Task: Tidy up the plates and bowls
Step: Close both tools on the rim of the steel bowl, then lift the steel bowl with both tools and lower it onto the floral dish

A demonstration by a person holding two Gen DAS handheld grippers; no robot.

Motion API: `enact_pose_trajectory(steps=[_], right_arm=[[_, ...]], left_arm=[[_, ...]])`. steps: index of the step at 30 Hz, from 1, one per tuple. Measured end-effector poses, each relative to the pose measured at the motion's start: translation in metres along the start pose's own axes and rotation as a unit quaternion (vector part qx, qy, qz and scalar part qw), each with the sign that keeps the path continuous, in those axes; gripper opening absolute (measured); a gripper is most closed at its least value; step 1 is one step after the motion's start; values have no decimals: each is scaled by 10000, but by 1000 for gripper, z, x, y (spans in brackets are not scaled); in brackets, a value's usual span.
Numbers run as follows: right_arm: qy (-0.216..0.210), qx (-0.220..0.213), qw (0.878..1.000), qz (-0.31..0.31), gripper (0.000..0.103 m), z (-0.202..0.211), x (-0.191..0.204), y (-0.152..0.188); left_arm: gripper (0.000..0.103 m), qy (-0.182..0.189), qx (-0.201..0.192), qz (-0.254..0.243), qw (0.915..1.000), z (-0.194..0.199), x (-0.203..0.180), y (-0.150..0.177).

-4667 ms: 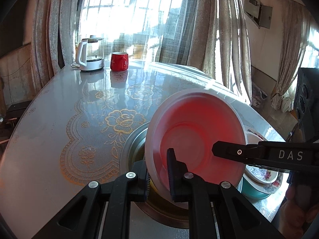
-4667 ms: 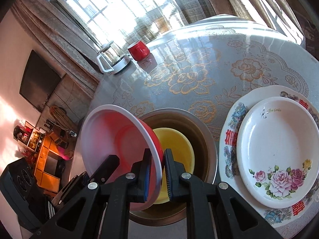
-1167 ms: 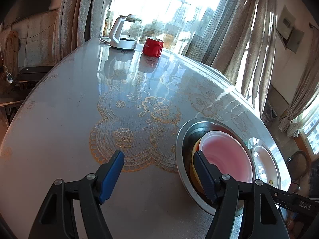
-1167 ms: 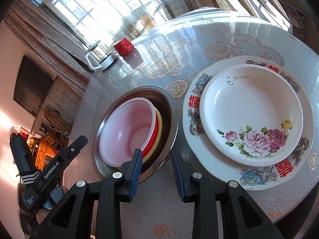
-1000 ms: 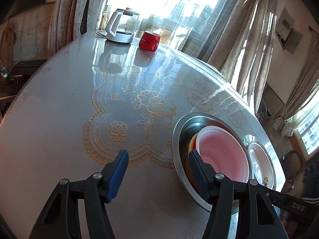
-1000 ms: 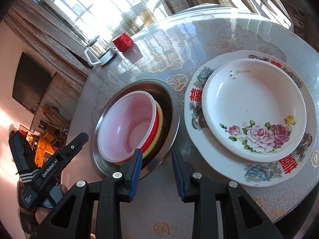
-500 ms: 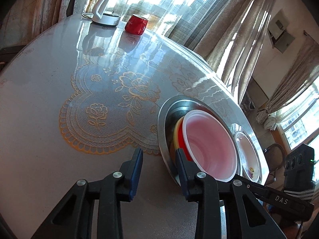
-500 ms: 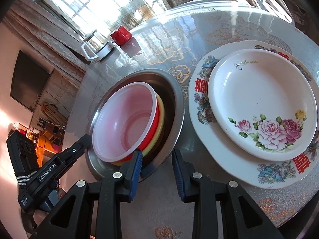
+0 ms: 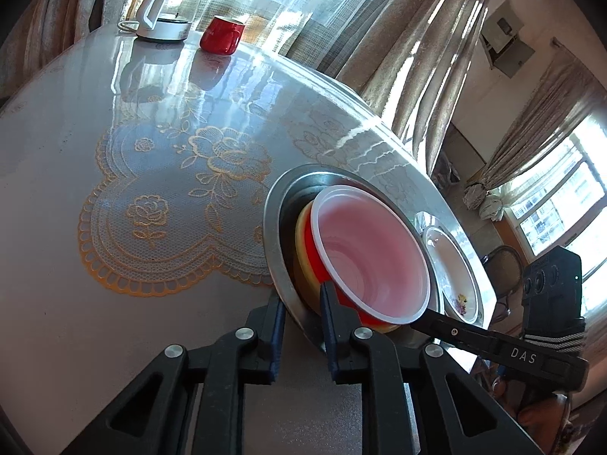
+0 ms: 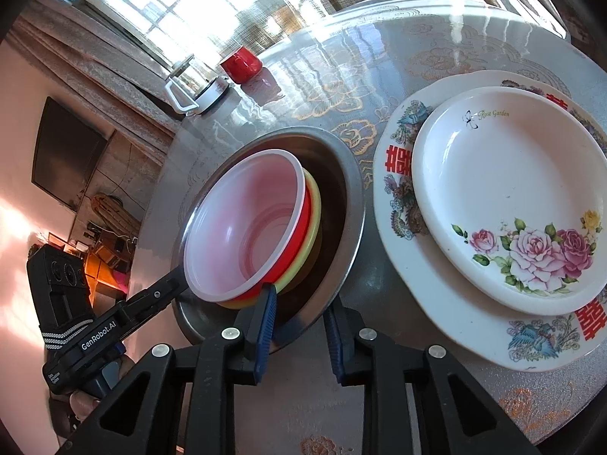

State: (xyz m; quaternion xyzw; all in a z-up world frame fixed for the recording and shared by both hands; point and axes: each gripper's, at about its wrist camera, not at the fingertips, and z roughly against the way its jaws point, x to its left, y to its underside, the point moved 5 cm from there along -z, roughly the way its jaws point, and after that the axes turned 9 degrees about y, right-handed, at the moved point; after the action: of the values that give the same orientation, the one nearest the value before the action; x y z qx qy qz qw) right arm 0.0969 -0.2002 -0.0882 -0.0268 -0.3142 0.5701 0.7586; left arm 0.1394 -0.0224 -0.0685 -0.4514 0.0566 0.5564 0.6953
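Observation:
A steel bowl point(image 9: 271, 227) stands on the round table and holds a nested stack: a pale pink bowl point(image 9: 371, 254) on a red one on a yellow one. My left gripper point(image 9: 302, 309) is shut on the steel rim at its near side, one finger inside and one outside. In the right wrist view the steel bowl point(image 10: 353, 204) and the pink bowl point(image 10: 246, 227) lie left of centre. My right gripper point(image 10: 299, 320) straddles the near rim with its jaws closing and a gap still showing. To the right, a white rose plate point(image 10: 508, 197) rests on a larger patterned plate point(image 10: 394, 189).
A white kettle point(image 9: 163, 11) and a red mug point(image 9: 220, 34) stand at the table's far side. The lace-patterned tabletop point(image 9: 151, 208) spreads left of the bowls. Curtains and windows lie beyond the table edge. A hand point(image 10: 87, 402) grips the left tool.
The pink bowl, held by both grippers earlier, now sits in the stack. My left jaws went from wide open to shut on the steel rim. My right jaws narrowed slightly around the rim.

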Motion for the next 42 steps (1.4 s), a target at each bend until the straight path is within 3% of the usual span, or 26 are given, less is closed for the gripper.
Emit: enact_pose_trajectory(steps=[10,22,42], right_arm=[[206,-254,9987,382,25,1,5,1],[88,-485,9978,441,25,13,6,-2],[282,-1270,9915,73,25,79,-35,-23]], left_arm=[[23,-359,-292,-661,9967,3,-13,6],[24,-395,-617,-878,9934,12,-24,-1],[24,98,-687,-1703,9829,-16,-105,-35]])
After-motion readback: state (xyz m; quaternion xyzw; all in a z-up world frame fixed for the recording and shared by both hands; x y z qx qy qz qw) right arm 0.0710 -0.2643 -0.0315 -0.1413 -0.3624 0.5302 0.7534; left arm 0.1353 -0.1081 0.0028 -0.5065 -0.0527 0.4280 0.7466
